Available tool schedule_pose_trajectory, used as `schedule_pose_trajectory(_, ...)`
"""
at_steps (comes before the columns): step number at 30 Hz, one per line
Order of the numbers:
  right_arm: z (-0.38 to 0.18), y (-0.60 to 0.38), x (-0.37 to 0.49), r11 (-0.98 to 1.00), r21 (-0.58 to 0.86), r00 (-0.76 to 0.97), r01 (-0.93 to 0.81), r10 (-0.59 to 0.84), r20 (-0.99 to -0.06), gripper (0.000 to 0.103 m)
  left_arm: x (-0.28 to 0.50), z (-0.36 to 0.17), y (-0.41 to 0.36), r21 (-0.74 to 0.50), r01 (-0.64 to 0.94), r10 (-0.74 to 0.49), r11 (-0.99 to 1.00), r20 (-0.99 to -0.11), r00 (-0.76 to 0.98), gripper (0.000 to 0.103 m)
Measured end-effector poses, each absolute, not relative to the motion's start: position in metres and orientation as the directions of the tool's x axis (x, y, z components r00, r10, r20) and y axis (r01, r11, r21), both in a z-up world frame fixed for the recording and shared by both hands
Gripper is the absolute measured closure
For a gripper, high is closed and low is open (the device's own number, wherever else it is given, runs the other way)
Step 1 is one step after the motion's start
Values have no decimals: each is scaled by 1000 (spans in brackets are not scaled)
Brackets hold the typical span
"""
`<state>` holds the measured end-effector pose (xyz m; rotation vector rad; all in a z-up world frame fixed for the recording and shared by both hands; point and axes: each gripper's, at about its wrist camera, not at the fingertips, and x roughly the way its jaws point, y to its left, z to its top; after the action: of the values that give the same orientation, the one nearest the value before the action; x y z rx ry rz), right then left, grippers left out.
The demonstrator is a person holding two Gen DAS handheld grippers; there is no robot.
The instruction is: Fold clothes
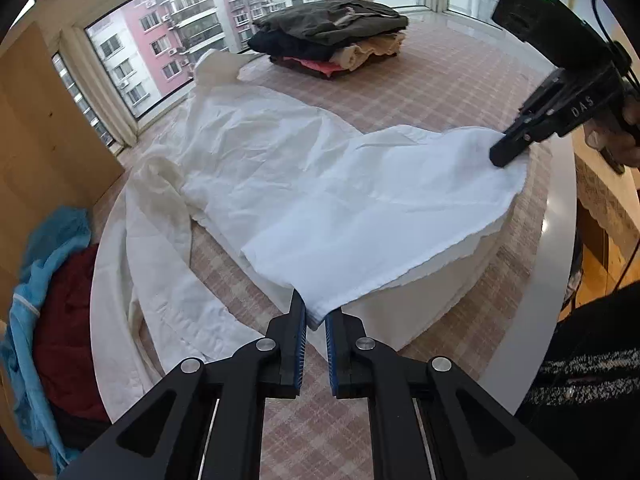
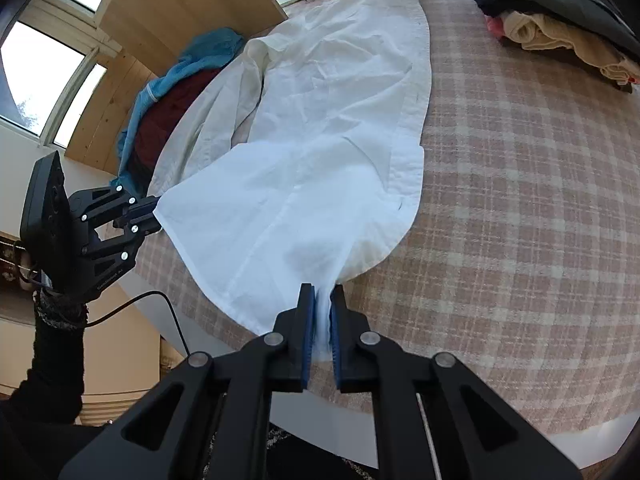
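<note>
A pink-and-cream checked cloth [image 1: 440,80] covers the round white counter [image 1: 560,216], whose bare rim shows at the near edge. Beyond the counter's left edge stands a pale wooden cabinet [image 1: 44,132], and behind the far edge a curved run of windows [image 1: 168,40] looks out on pink and grey apartment blocks [image 1: 224,0]. A thin black cable [image 2: 160,304] hangs off the counter's near-left edge.

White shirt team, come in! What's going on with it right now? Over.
Left gripper and right gripper both clamped on the hem. White cotton long-sleeved shirt hem lifted off checked tablecloth. Folded clothes stack well clear. Over.
</note>
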<state>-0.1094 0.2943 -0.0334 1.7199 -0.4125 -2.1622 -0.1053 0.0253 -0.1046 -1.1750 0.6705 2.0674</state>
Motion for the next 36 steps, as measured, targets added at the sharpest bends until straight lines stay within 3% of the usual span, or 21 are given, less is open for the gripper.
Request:
schedule_pose_trajectory(2, -38, 292, -109, -911, 400, -176, 102, -412, -894, 93, -105, -110, 27, 113, -756, 283, -645, -883, -374, 95)
schedule_pose_trajectory(6, -61, 289, -103, -930, 353, -102, 98, -362, -926, 74, -99, -121, 23, 93, -760, 275, -643, -898, -343, 95)
schedule_pose_trajectory(7, -69, 288, -101, -934, 346, -83, 92, -353, -932, 73, -97, -128, 21, 95, -758, 262, -646, -904, -337, 95)
schedule_pose_trajectory(13, -85, 300, -94, -947, 312, -58, 68, -316, -947, 73, -86, -160, 9, 34, -748, 239, -663, -937, -255, 95)
schedule_pose_trajectory(17, -49, 302, -111, -962, 245, -200, 116, -265, -943, 73, -84, -163, 11, 55, -751, 230, -657, -935, -270, 94)
schedule_pose_trajectory(22, 11, 266, -164, -926, 257, -334, 275, -343, -878, 73, -85, -162, 10, 40, -740, 236, -671, -935, -264, 89)
schedule_pose_trajectory(26, 1, 233, -228, -928, 181, -346, 325, -294, -891, 73, -75, -149, 5, 21, -740, 258, -672, -930, -261, 89)
schedule_pose_trajectory(28, -13, 229, -252, -936, 167, -345, 309, -274, -898, 73, -82, -138, -4, 5, -733, 275, -681, -925, -261, 85)
schedule_pose_trajectory(30, -26, 231, -274, -946, 179, -336, 271, -267, -903, 73, -101, -128, -9, 42, -716, 257, -697, -917, -304, 71)
schedule_pose_trajectory(32, -36, 240, -289, -952, 209, -337, 225, -277, -900, 73, -139, -120, -12, 79, -684, 241, -725, -902, -360, 49)
schedule_pose_trajectory(36, -45, 257, -305, -940, 299, -340, 163, -338, -877, 73, -228, -119, -2, 139, -636, 211, -759, -871, -443, 47)
